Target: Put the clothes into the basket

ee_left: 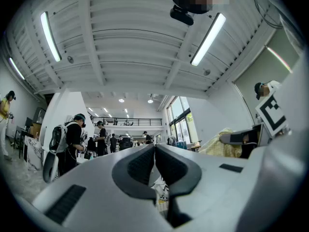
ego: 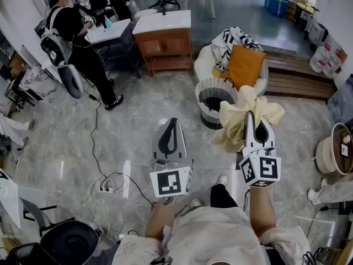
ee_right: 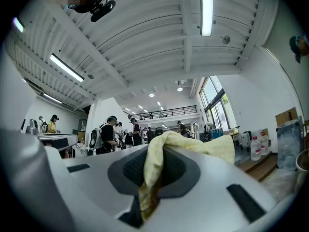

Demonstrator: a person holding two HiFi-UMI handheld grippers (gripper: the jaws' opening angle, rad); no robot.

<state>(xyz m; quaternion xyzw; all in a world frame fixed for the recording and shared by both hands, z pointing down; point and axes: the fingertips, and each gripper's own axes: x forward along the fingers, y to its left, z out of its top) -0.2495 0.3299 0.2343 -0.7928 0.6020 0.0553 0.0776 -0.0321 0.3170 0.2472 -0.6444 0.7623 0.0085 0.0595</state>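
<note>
Task in progress: the right gripper [ego: 256, 127], jaws clamped on a pale yellow garment [ego: 242, 115], holds it in the air just beside the striped basket [ego: 205, 112], not yet dropped in. The left gripper [ego: 172, 125] hangs apart, jaws closed on nothing. A black-and-white patterned garment [ego: 234, 40] and an orange piece [ego: 242, 65] lie on the white seat [ego: 203, 64] behind the basket, apparently left to move; the basket's dark inside shows no clear contents.

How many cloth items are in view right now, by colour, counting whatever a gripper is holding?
Pale yellow cloth: 1, held in the right gripper
Orange cloth: 1
Black-and-white cloth: 1
Total: 3
</note>
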